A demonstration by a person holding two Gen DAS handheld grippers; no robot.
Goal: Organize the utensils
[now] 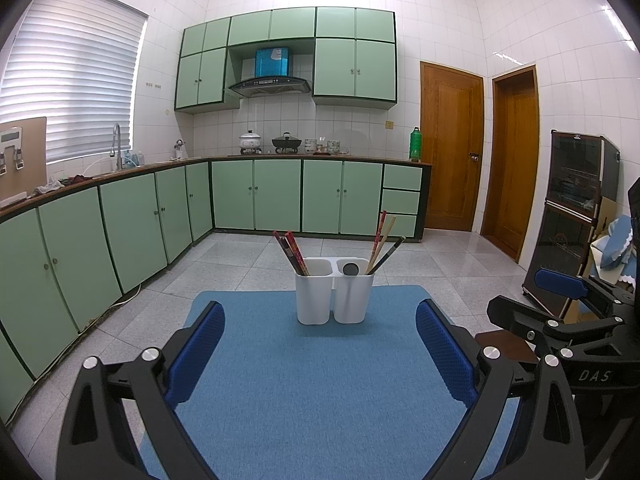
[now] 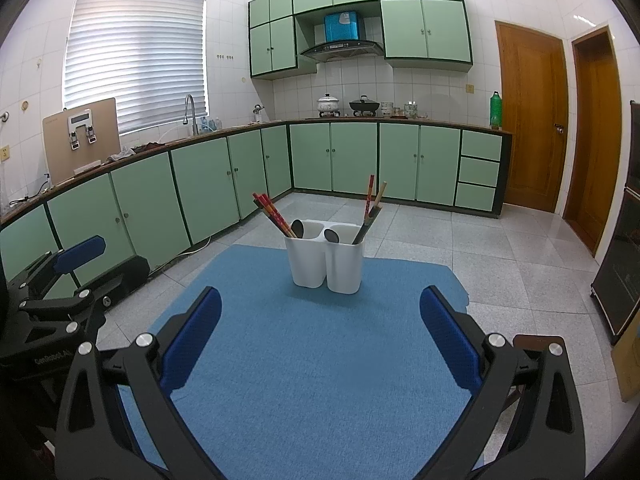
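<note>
The left hand-held gripper [image 1: 320, 354] hangs wide apart and empty above the blue mat [image 1: 320, 380] on the surface. Straight ahead of it, near the mat's far edge, stands the white two-compartment holder [image 1: 334, 296]. Its left compartment carries red chopsticks [image 1: 290, 252] leaning left; the right one carries mixed chopsticks [image 1: 382, 244] leaning right, beside a dark spoon [image 1: 351, 269]. All long axes run steeply upward. The right hand-held gripper [image 2: 320, 344], equally wide and empty, sees the holder ahead and slightly left. Neither seems clearly nearer. "DAS" reads on the right tool's body in the left view; lettering on the left tool is too blurred.
</note>
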